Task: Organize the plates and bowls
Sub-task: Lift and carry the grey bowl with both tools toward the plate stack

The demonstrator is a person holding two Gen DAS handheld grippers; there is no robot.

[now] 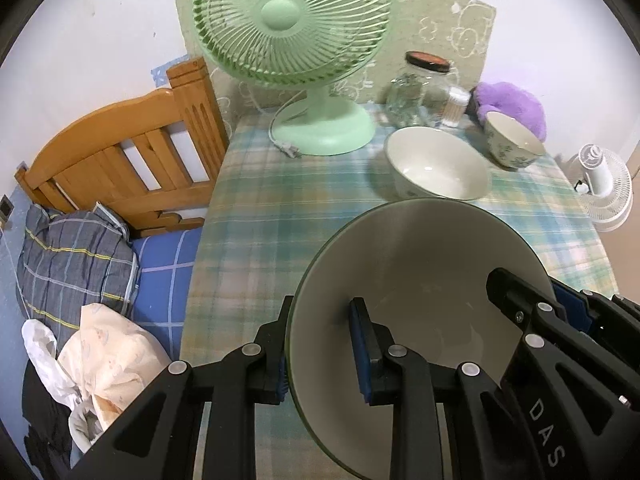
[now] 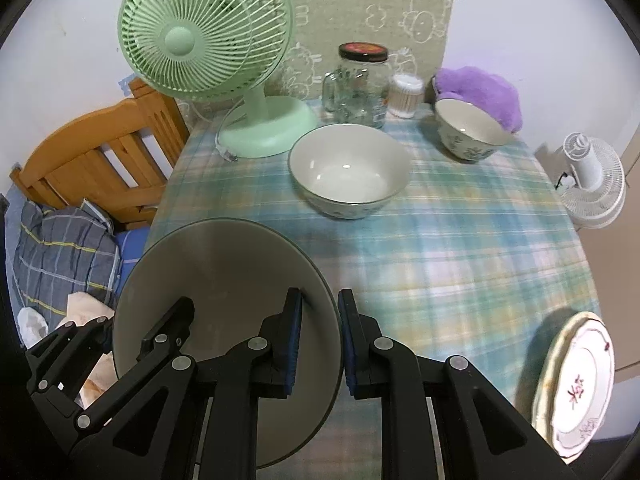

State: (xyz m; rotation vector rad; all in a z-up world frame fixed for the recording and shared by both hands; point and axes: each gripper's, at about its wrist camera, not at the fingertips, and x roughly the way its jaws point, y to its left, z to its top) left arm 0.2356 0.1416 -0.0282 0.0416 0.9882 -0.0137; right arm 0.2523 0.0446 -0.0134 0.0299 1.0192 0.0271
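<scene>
Large bowl [image 1: 420, 280] held above the plaid worktop [image 2: 460, 248]: left gripper [image 1: 324, 348] clamps its 9 o'clock rim, right gripper [image 2: 320, 344] its 3 o'clock rim. Medium bowl [image 2: 348, 170] and small bowl [image 2: 470, 134] stand toward 12 o'clock; plates [image 2: 576, 384], apparently stacked, lie at 4 o'clock.

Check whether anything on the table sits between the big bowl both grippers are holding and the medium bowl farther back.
Nothing visible does. The big bowl is clamped by the left gripper and right gripper on opposite rims, and only bare checked tablecloth lies between it and the medium bowl. The green fan stands off to the left.
</scene>
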